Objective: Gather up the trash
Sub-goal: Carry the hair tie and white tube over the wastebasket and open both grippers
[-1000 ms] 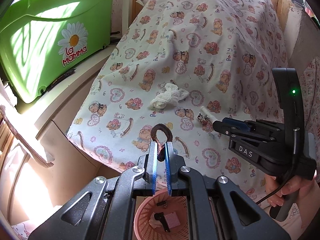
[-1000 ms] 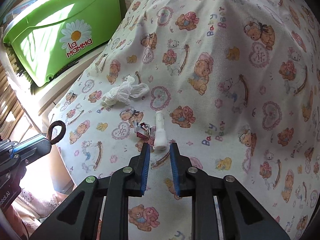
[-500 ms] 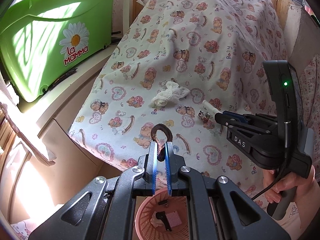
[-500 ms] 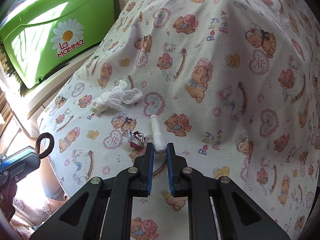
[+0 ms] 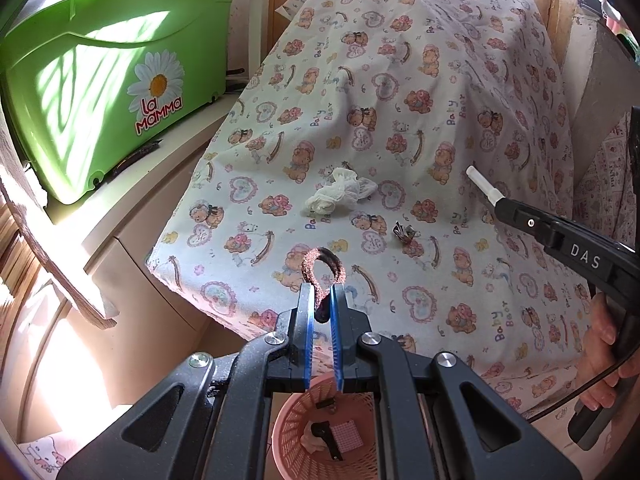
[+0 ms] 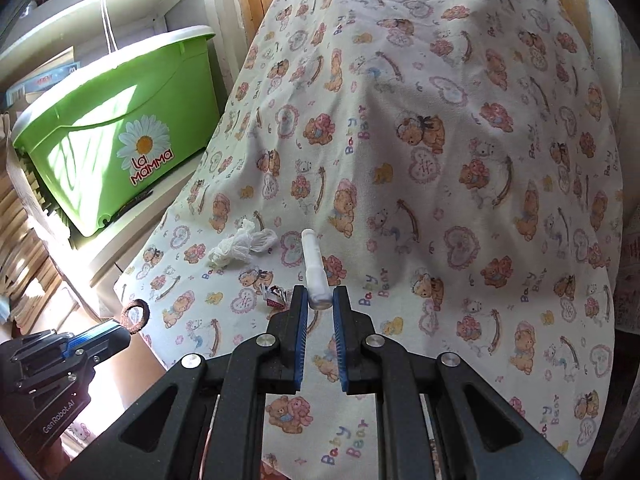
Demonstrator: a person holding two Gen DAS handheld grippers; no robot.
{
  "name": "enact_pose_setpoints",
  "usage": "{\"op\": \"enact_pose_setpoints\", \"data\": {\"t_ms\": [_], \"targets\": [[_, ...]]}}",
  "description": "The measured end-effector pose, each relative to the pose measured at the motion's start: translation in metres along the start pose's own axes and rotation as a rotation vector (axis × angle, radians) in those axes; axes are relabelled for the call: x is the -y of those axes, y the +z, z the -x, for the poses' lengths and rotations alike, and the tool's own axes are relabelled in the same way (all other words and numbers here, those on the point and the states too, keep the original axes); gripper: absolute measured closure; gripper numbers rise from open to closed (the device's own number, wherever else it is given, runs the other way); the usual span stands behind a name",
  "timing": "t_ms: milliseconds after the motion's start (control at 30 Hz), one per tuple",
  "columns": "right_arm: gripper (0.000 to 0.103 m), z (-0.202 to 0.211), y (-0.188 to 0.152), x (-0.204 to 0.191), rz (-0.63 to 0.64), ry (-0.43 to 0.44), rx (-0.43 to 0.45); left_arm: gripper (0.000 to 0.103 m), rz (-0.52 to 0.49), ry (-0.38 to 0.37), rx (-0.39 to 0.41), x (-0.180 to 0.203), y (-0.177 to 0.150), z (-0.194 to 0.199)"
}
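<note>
My left gripper is shut on a brown hair tie, held above a pink basket on the floor. The same hair tie shows at the lower left of the right wrist view. My right gripper is shut on a small white tube, lifted off the teddy-bear cloth. In the left wrist view the white tube sticks out of the right gripper's fingers. A crumpled white tissue and a small dark wrapper lie on the cloth.
A green "La Mamma" tub stands on a cream cabinet to the left. The pink basket holds a few small scraps. A person's hand grips the right tool's handle. Wooden boards stand behind the cloth.
My right gripper closed on the white tube and lifted it up off the cloth. The left gripper stayed in place with the hair tie.
</note>
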State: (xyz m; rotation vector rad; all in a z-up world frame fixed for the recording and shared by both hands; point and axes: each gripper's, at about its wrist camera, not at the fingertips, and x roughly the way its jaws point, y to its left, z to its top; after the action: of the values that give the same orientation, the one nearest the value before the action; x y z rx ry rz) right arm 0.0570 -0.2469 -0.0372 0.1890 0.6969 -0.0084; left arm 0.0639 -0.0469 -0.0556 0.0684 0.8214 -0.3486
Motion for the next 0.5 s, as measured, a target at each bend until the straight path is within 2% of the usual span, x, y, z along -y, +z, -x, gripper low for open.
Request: {"op": "enact_pose_setpoints", "data": {"t_ms": [267,433,500], "targets": [[0.089,0.029,-0.001,0.005,-0.051,0.048,0.037,0.096,-0.008,-0.009,-0.004,0.000,-0.003,0.010],[0.089,0.042,-0.013,-0.001,-0.055,0.066,0.031,0.096,-0.016,-0.007,-0.037,0.001,-0.007,0.012],[0.089,0.048,-0.022,-0.008,-0.046,0.073,0.026,0.096,-0.020,0.018,-0.023,0.002,-0.009,0.018]]}}
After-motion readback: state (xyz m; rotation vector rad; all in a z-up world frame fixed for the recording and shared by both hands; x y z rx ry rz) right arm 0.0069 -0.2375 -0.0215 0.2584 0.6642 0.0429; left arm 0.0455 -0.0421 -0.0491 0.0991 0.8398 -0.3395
